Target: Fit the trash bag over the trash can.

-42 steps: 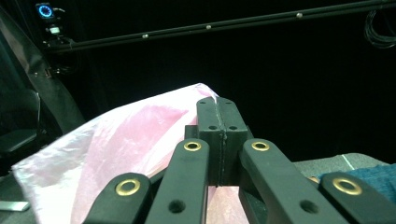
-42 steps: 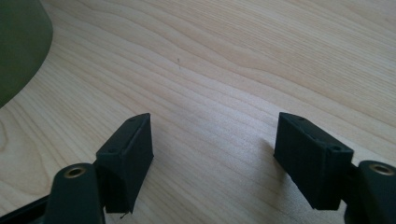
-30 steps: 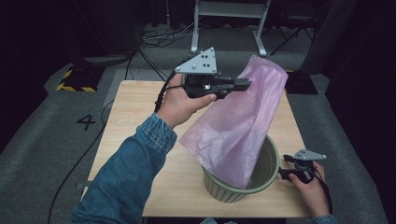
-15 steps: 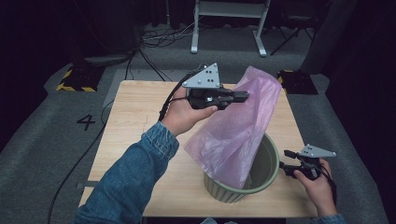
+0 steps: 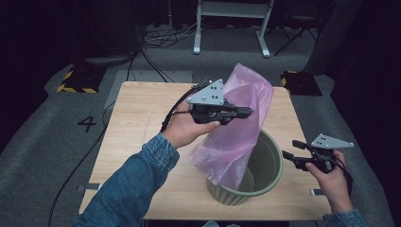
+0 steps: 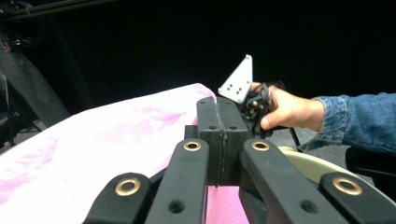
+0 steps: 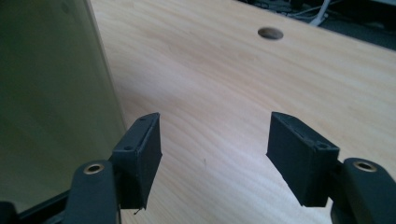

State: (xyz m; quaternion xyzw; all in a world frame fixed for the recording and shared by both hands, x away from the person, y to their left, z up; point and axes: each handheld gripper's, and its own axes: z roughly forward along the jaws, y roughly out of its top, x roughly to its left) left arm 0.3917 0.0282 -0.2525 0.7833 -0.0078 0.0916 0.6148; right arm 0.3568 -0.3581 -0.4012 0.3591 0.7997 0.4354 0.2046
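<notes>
Bag lining is the work in hand: the pink plastic bag [image 5: 239, 127] hangs slantwise, its long axis running from the far upper corner, pinched in the left gripper [image 5: 246, 112], down toward the person into the mouth of the green bin [image 5: 272, 163], where its lower end already dips inside. The left gripper's jaws are pressed together on the film near the bag's top edge, as the left gripper view shows, with pink plastic [image 6: 107, 140] spread beside them. The right gripper [image 5: 288, 155] waits just off the bin's right wall, low over the worktop [image 5: 142, 123], its jaws apart with nothing between them; in the right gripper view the bin's wall [image 7: 51, 93] stands just beside one jaw. The bag's loose mouth lies up and to the left of those jaws, across the rim, so I judge the right hand nearer to the rim for spreading the bag over it.
</notes>
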